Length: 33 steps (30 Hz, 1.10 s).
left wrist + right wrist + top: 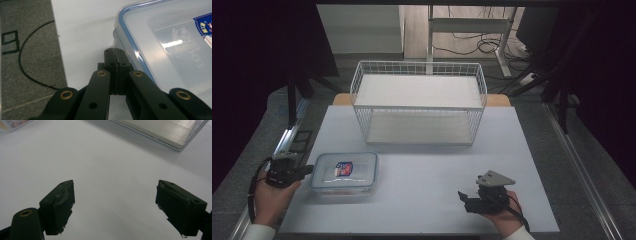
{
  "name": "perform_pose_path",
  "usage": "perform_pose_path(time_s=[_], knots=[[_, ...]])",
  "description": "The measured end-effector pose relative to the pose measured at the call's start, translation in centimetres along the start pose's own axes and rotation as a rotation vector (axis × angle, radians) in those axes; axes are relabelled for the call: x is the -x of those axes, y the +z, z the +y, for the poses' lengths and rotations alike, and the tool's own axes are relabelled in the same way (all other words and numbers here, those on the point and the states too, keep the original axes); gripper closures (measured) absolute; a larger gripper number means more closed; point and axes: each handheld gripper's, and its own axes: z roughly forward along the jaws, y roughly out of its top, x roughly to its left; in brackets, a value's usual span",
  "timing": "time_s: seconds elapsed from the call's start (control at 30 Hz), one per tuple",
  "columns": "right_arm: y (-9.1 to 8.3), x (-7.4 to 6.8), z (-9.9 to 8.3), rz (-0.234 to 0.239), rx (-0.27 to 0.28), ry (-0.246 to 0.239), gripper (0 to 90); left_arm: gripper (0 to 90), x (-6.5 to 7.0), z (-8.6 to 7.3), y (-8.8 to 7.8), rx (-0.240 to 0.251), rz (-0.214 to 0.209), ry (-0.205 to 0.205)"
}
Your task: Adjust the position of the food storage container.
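Faintly embossed, perhaps "LOCK", on the clear container lid (172, 50); left gripper (115, 53) pressed together, right gripper (115, 202) spread.

Clear lidded container (344, 171) (blue-rimmed, sticker on top), flat at the table's (422, 200) front-left.

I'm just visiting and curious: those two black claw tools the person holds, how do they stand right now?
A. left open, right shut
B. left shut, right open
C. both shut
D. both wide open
B: the left gripper has its fingers pressed together beside the lidded container; the right gripper has its fingers far apart.
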Motion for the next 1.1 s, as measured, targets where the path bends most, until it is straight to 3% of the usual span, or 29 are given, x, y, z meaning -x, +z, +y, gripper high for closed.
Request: perform_pose_path(time_s=[0.27,0.37,0.4,0.63,1.1], knots=[[0.0,0.0,0.1,0.004,0.001,0.002,15.7,90.0,2.5,0.9,0.9,-0.019,-0.053,0.038],[-0.1,0.1,0.0,0.005,0.005,0.008,15.7,90.0,4.5,1.4,1.5,-0.029,-0.089,0.062],[-0.1,0.1,0.0,0.005,0.005,0.008,15.7,90.0,4.5,1.4,1.5,-0.029,-0.089,0.062],[0.0,0.1,0.0,0.007,0.002,0.003,15.7,90.0,8.0,2.3,2.5,-0.048,-0.141,0.103],[0.1,0.2,0.1,0.004,-0.002,-0.003,15.7,90.0,12.0,2.9,3.4,-0.065,-0.222,0.138]])
